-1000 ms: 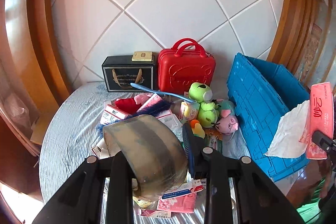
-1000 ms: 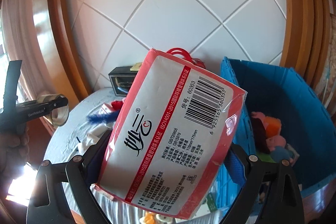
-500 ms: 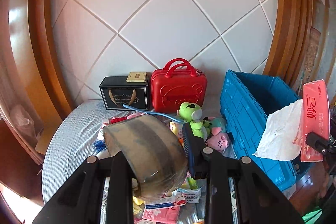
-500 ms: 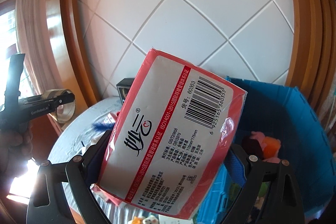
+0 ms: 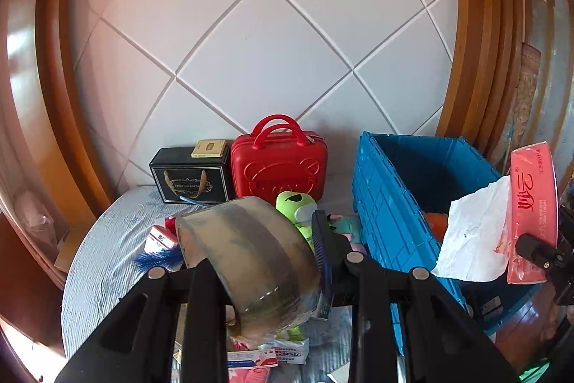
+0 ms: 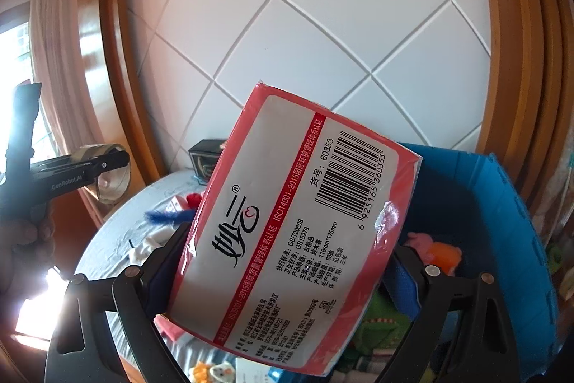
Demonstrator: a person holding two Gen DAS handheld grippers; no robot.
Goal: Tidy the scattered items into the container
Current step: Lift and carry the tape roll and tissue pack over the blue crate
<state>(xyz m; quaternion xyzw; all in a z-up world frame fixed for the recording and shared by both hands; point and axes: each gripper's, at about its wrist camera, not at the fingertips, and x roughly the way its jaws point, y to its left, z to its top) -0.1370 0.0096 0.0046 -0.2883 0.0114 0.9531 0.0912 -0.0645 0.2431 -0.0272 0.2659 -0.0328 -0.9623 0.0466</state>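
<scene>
At far left in the right wrist view, a person's hand (image 6: 21,236) holds the left hand-held gripper (image 6: 107,164), which pinches a roll of clear packing tape (image 5: 247,261) by its band, up in the air above the worktop (image 5: 104,261). The worktop has a striped blue-grey cloth, w/ a black gift box (image 5: 190,178) at the back by the wall, and a small beige pack (image 5: 208,148) lies on top of it. Just beside, to the right, stands a red mini suitcase (image 5: 280,164), upright. In front of these is a loose pile: a blue feathery thing (image 5: 154,259), small cartons, a green plush toy (image 5: 296,207), a pink and teal plush (image 5: 344,227). Next on the right is the blue plastic crate (image 5: 387,214), open on top, w/ an orange and pink toy (image 6: 436,252) already inside. The right hand-held gripper (image 6: 283,275) is clamped on a red tissue pack (image 6: 287,225), barcode side to its camera, held tilted in front of the crate opening. In the left wrist view one white tissue (image 5: 473,239) hangs out from this pack, over the crate's near corner.
</scene>
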